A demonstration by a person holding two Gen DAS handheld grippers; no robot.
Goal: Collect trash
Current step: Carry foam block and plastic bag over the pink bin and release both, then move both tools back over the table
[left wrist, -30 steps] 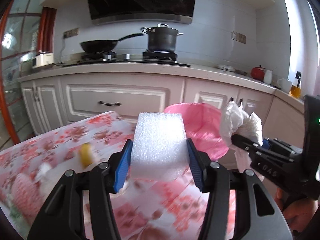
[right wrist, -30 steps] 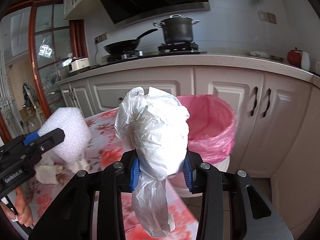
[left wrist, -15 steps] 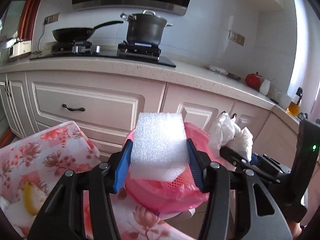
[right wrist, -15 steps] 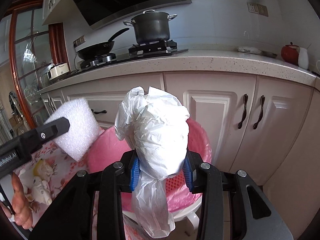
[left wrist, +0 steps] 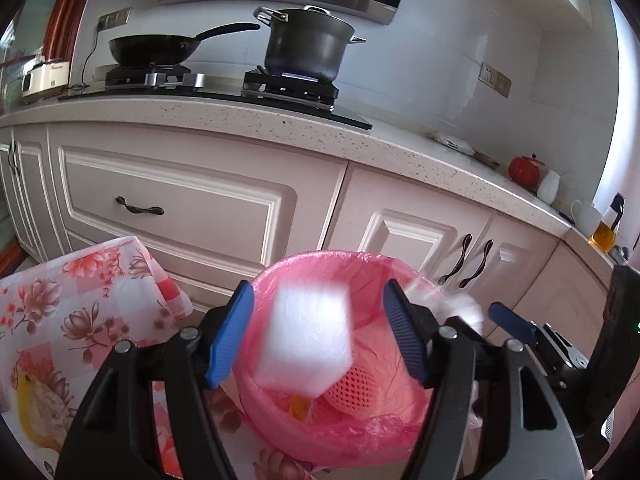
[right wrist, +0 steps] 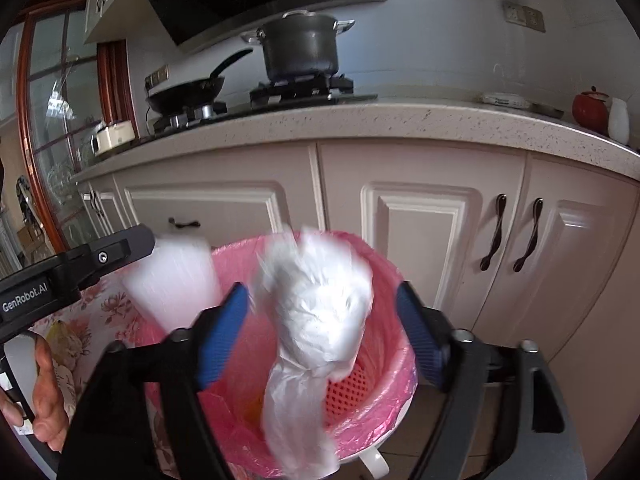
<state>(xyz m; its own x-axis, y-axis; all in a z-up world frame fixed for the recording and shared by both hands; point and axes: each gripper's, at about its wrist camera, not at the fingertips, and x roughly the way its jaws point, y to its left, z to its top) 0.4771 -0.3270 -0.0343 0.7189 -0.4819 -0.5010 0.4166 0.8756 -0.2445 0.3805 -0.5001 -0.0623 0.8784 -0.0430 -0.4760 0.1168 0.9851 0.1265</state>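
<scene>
presently both sets of fingers are opening. left gripper [left wrist: 318, 334] has the white foam block [left wrist: 308, 344] loose between them, blurred, over the pink-lined bin [left wrist: 280, 420]. right gripper [right wrist: 322, 336] likewise, white plastic bag [right wrist: 320, 320] unclamped above the same bin.

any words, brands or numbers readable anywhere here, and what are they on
"GenRobot.AI": white lettering on the black body of the left hand-held gripper, seen in the right wrist view at about.
Nothing else can be read: the small white appliance on the countertop and the wall sockets show no legible markings.
</scene>
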